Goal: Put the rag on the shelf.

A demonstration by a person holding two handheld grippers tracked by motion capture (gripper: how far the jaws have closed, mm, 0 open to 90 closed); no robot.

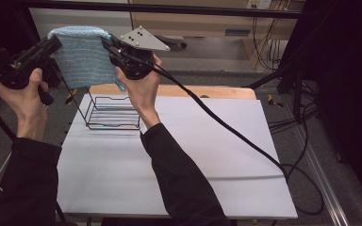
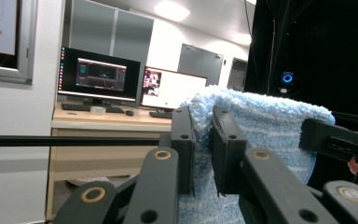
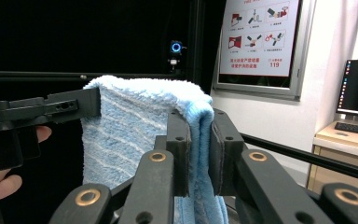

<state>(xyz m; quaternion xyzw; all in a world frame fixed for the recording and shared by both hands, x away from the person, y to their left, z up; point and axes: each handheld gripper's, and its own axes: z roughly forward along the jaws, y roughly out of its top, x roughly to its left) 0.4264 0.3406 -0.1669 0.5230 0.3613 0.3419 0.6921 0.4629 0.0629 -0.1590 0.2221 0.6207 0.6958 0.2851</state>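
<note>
A black wire rack [image 1: 112,113] stands at the upper left of the white bench [image 1: 179,165]. Two lit monitors [image 2: 135,84] sit on a desk [image 2: 107,121] at left. A poster [image 3: 261,35] hangs upper right.

One blue towel [image 1: 82,54] hangs between two grippers, the left gripper [image 1: 56,43] and the right gripper [image 1: 107,46]. One black wire rack [image 1: 112,113] stands on one tabletop [image 1: 179,160]. Two monitors [image 2: 98,74] sit on a far desk.

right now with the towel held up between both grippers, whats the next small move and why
Probably lower both grippers together toward the wire rack. The left gripper and right gripper each pinch a top corner of the folded blue towel, which hangs level just above the rack, apparently ready to drape over it.
</note>
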